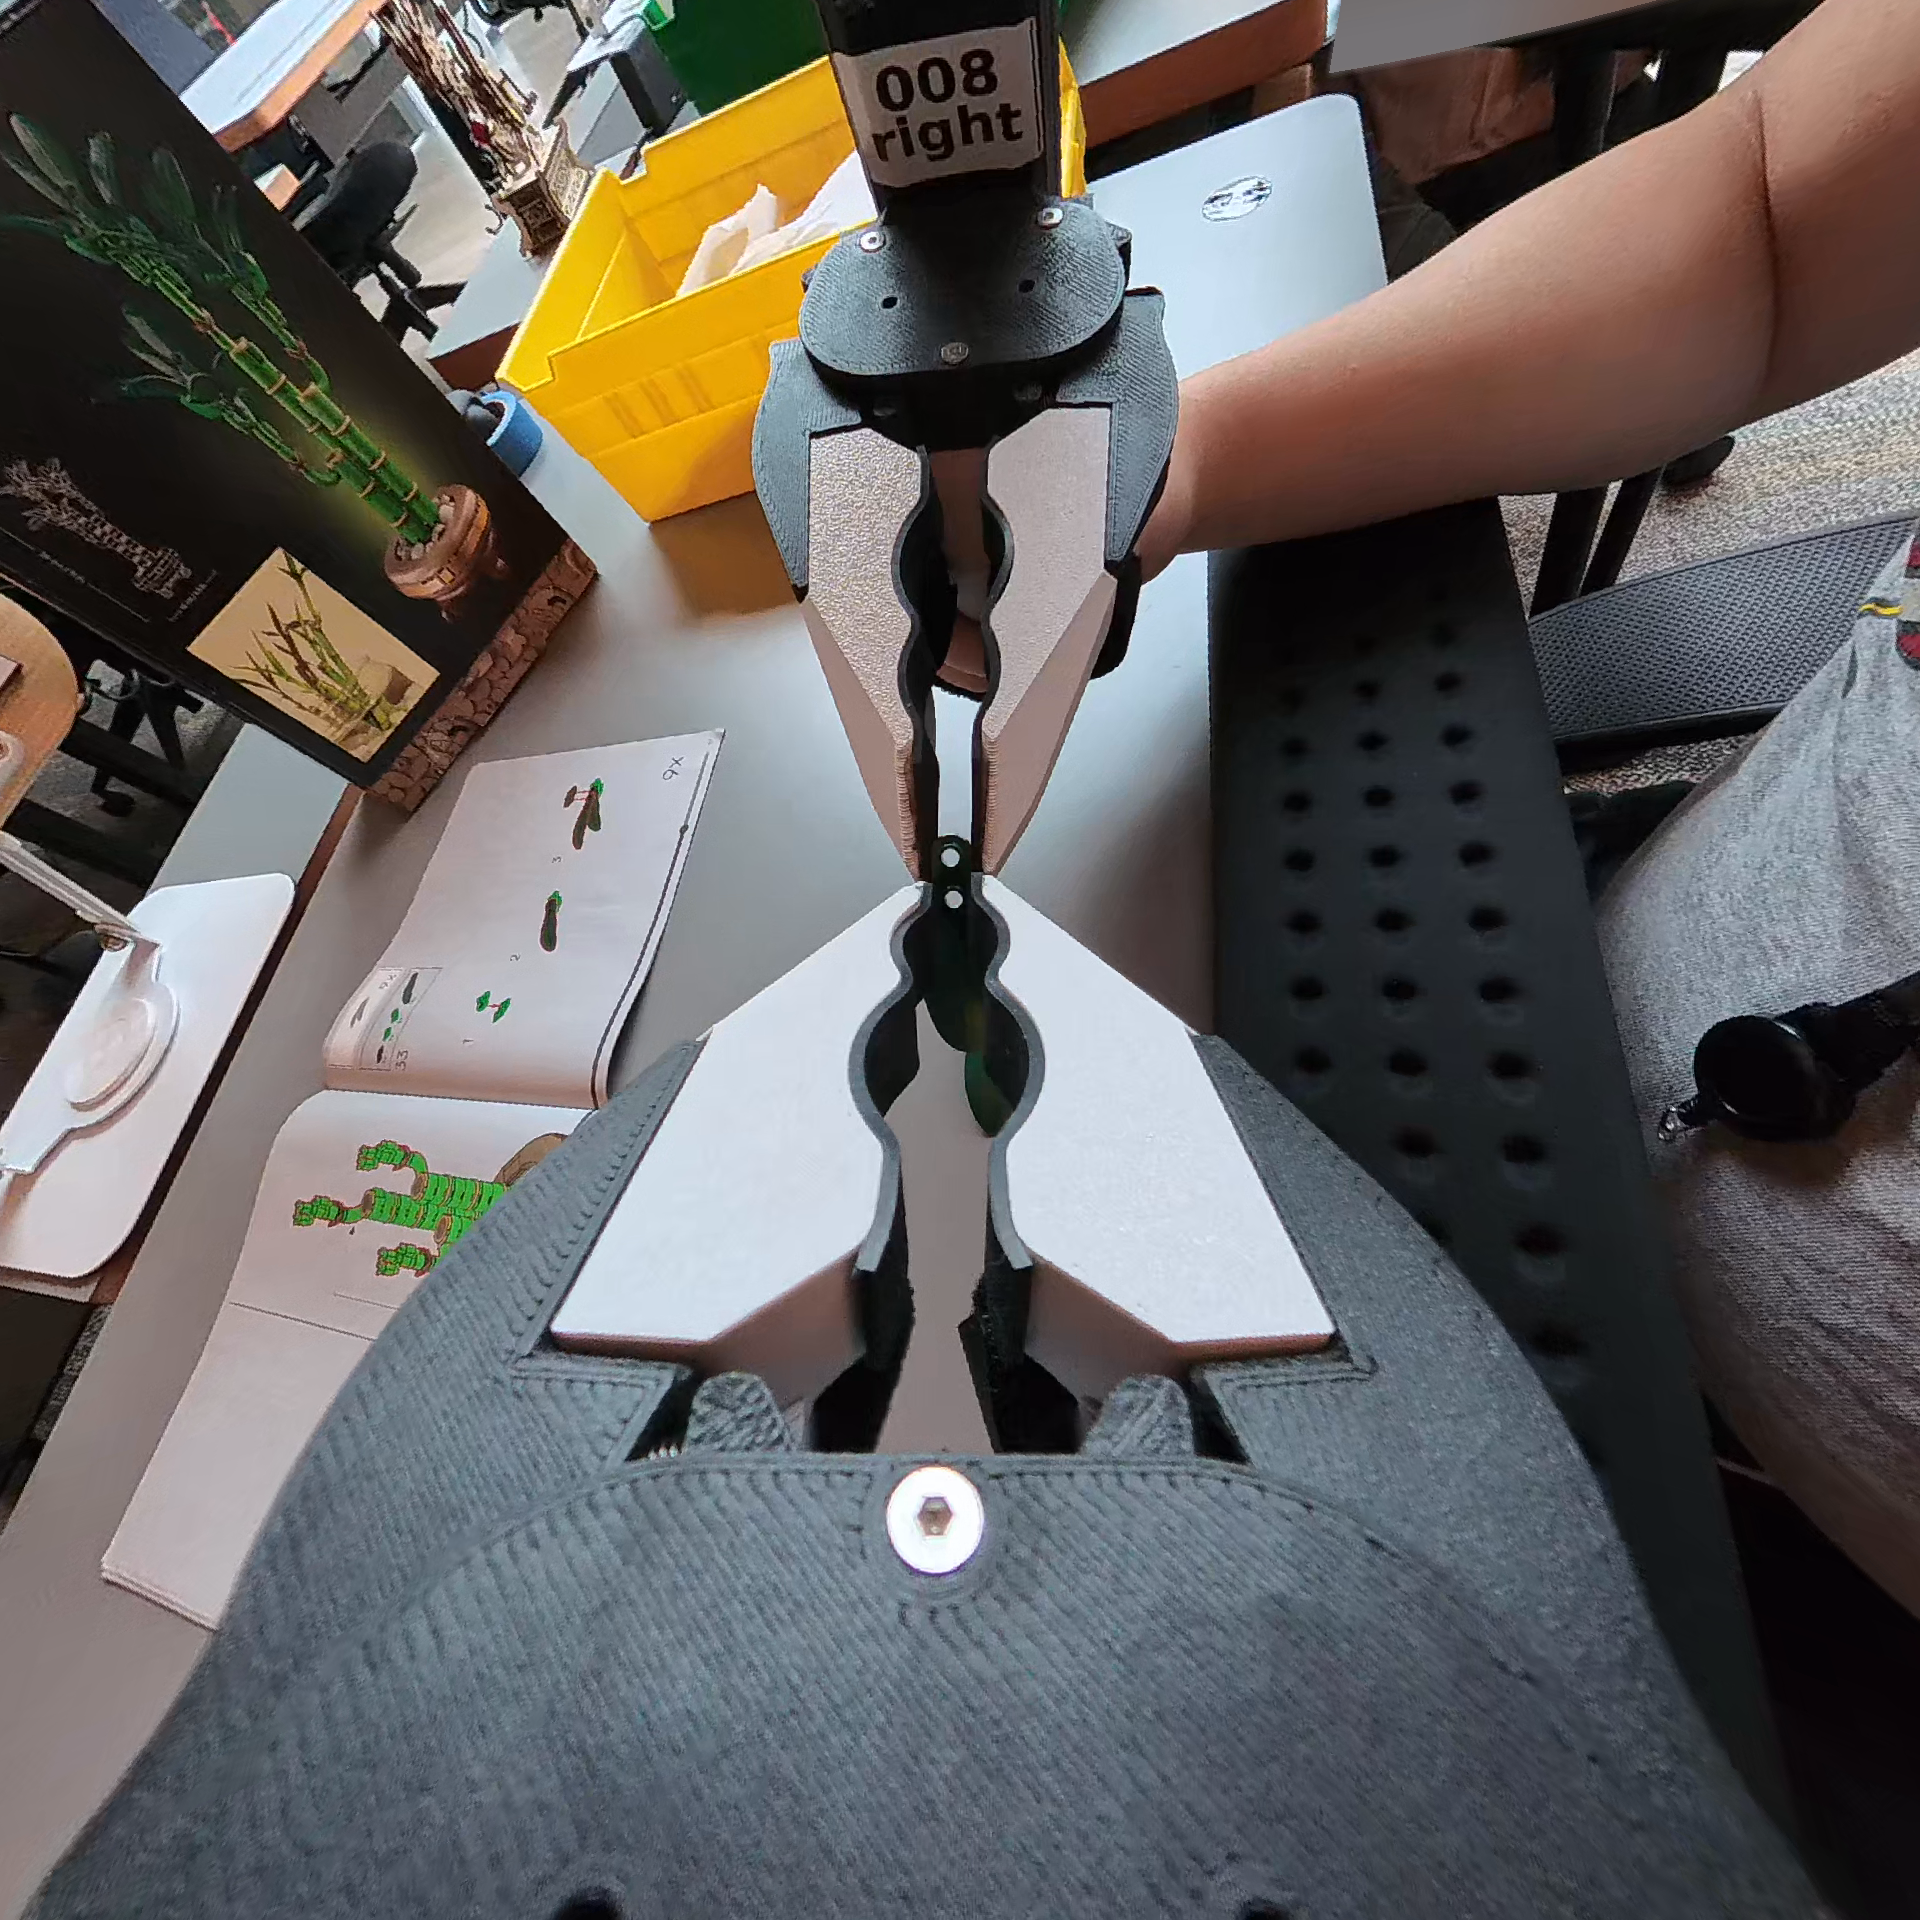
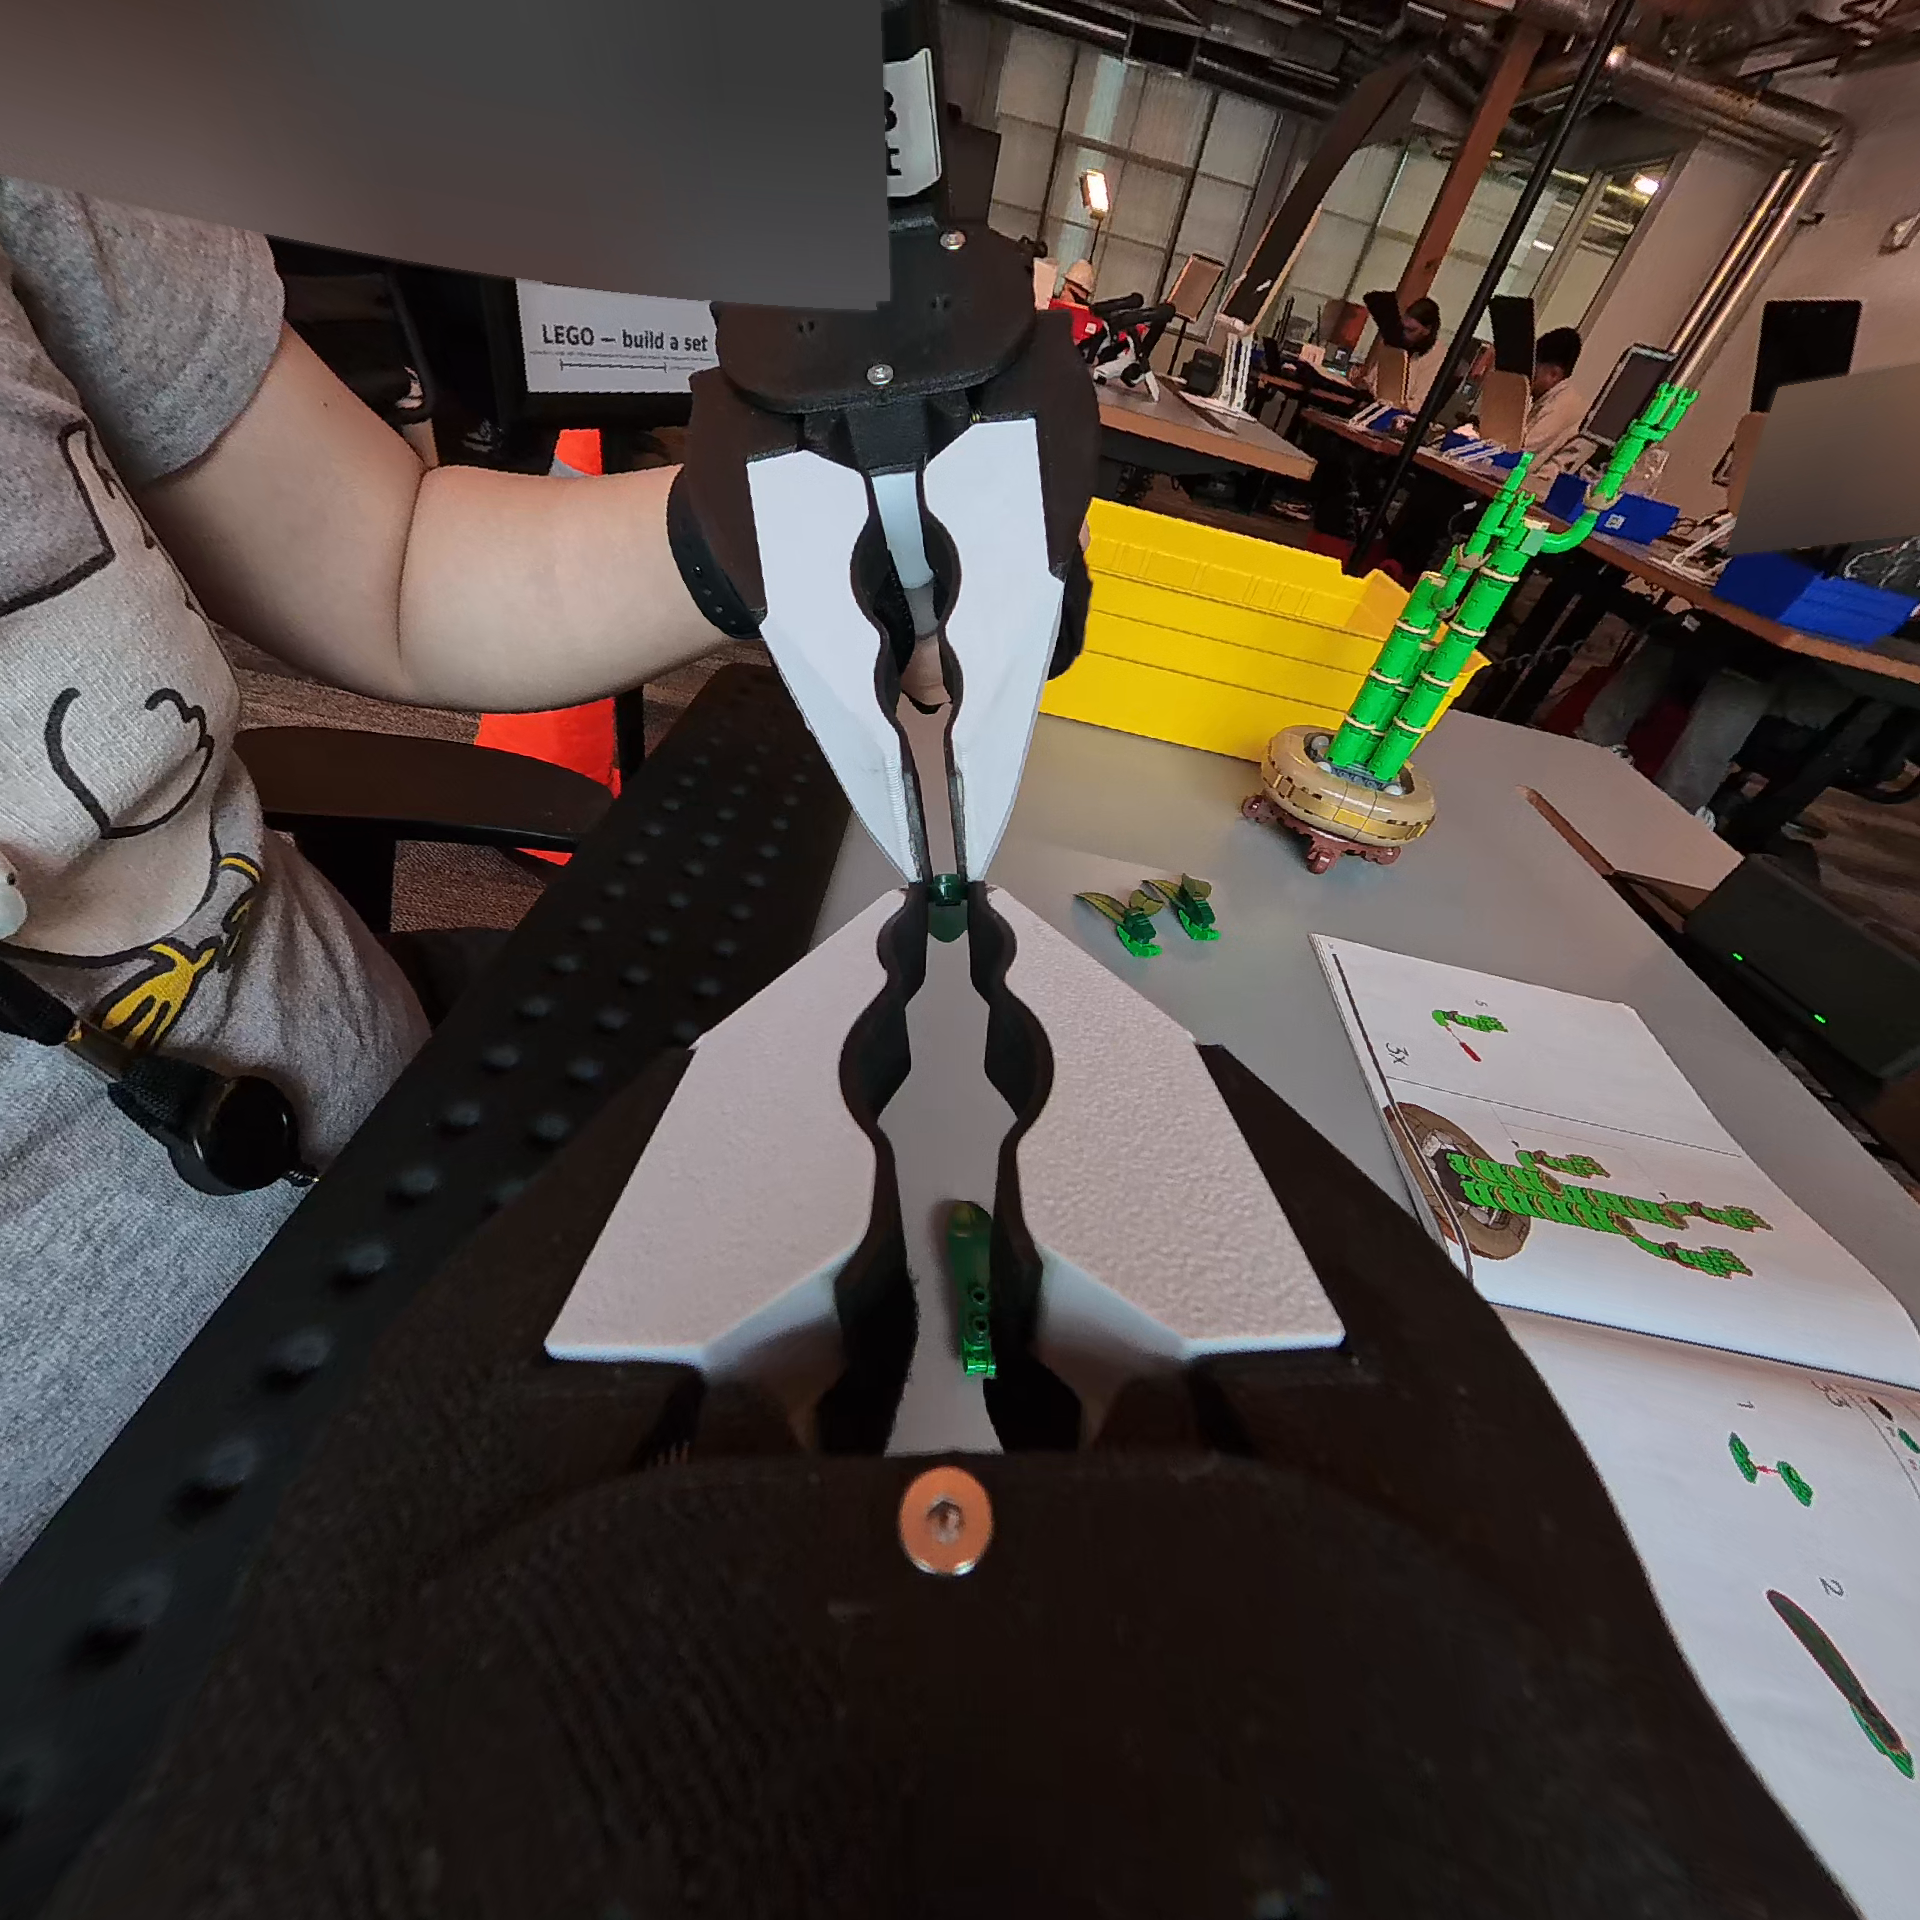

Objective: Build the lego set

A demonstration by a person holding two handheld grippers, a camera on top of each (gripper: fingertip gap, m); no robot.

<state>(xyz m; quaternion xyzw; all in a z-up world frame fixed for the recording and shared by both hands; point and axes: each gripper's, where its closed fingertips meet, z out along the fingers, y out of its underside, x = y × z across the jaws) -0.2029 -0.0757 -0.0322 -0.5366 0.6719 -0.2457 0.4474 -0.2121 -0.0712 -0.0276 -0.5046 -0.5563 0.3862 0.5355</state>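
Bamboo model (image 2: pixel 1423 665) stands mid-right of the frame, stalks up, leaves mostly missing. Two finished leaf pieces (image 2: pixel 1148 909) lie beside it. Centre frame: left gripper (image 1: pixel 951 899) and right gripper (image 2: pixel 943 909), tips meeting, both clamped on dark green leaf piece (image 1: pixel 951 878). Many leaves left, I judge.

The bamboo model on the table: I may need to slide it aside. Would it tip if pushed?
Probably, if pushed high: the bamboo model has tall leaning stalks over a small round base. It looks light, so nudging the base seems safer. The thin top branches may pop off.
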